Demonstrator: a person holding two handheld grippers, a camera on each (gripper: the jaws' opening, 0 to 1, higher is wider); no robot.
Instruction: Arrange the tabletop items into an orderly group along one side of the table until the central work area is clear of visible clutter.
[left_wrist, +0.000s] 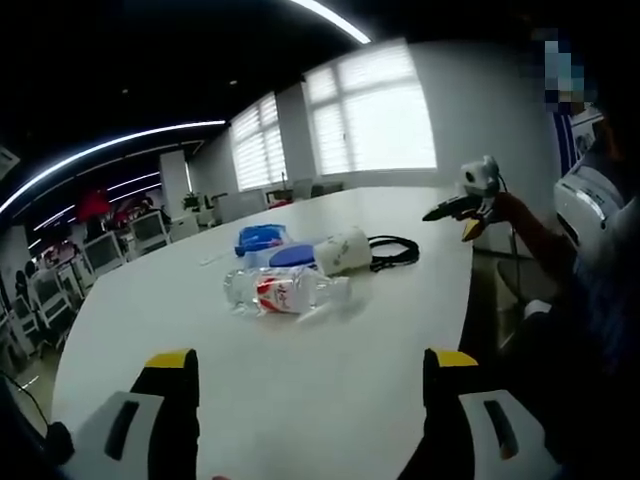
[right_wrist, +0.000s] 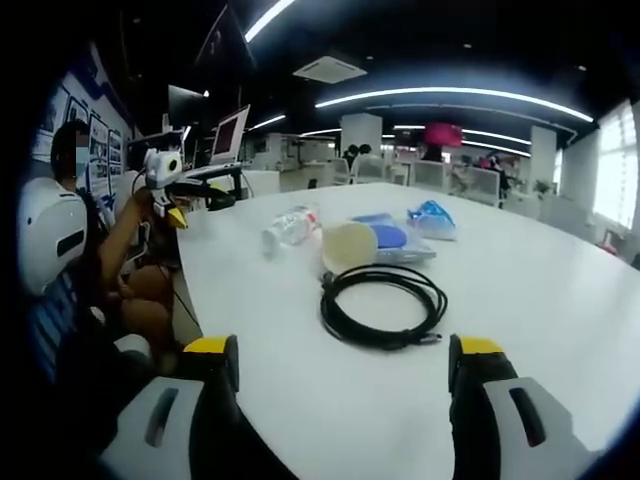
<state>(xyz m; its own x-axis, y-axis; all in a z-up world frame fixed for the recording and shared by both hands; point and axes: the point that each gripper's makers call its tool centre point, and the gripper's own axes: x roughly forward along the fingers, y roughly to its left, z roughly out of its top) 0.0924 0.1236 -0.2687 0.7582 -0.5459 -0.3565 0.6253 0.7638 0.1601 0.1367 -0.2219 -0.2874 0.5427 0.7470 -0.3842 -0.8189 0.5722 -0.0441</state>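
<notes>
- Left gripper (left_wrist: 310, 385): fingers spread wide, nothing between them, hovering over the near edge of the white worktop (left_wrist: 300, 400).
- Right gripper (right_wrist: 340, 375): fingers likewise parted and empty, above its own edge of the same worktop.
- Black cable coil (right_wrist: 383, 303): nearest item to the right fingers, at 12 o'clock just ahead of them, lying flat in a loose ring.
- Clear plastic bottle (left_wrist: 283, 290): nearest item to the left fingers, at 12 o'clock, on its side with its long axis running 9 to 3 across that view, cap end toward 3.
- White paper cup (right_wrist: 349, 245): tipped over, beyond the coil at about 12 o'clock in the right gripper view, mouth facing the camera, close to the blue items.
- Blue lid or disc (right_wrist: 385, 235) and blue-printed bag (right_wrist: 431, 219): furthest of the cluster, at 1 o'clock.
- Judgement: the cluster sits mid-worktop; the coil falls to the right gripper, the bottle to the left, the latter best closed across its short axis.
</notes>
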